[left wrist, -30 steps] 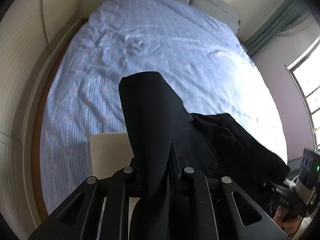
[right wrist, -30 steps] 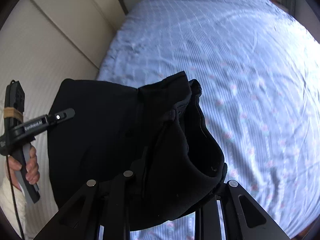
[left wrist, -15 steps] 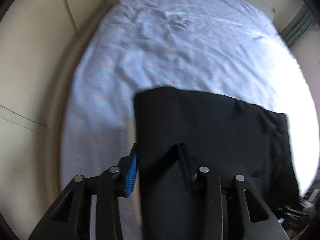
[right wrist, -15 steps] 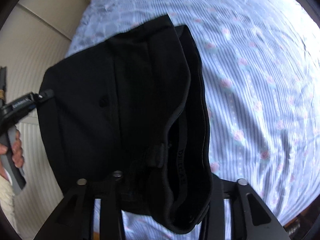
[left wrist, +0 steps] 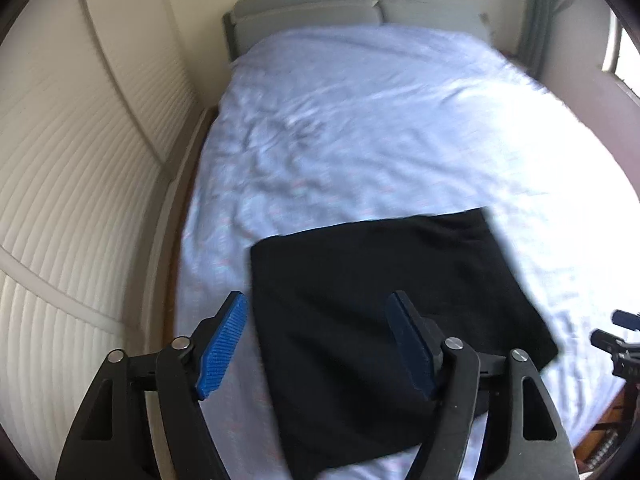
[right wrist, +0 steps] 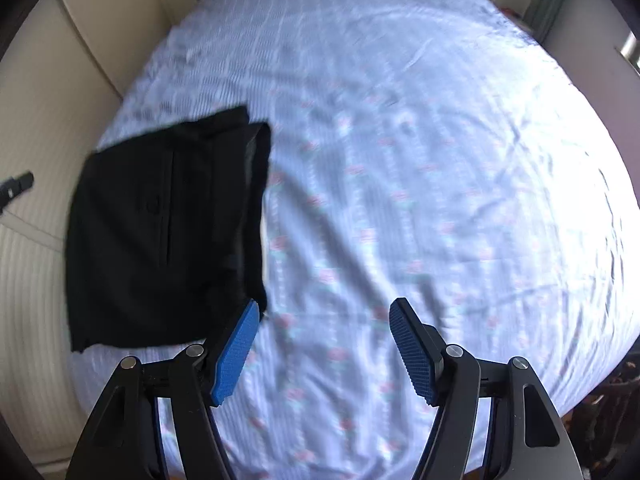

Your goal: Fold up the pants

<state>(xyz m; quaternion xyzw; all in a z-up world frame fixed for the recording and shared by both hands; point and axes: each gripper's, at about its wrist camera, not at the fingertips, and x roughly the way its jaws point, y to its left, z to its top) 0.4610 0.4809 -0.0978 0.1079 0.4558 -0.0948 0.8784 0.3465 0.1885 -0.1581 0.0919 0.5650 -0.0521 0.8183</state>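
A second ago both grippers were clamping the black pants [left wrist: 384, 320]; now the pants are lying folded on the blue bedsheet [left wrist: 360, 128]. In the left wrist view, the left gripper [left wrist: 320, 340], just opened, is hovering wide above them. In the right wrist view, the right gripper [right wrist: 324, 344], also just opened, is gaping empty beside the pants [right wrist: 168, 232].

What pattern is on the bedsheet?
Pale blue bedsheet with fine stripes and small pink flowers; right wrist view.

Black pants [left wrist: 384, 312], folded into a flat rectangle, lying near the bed's foot corner
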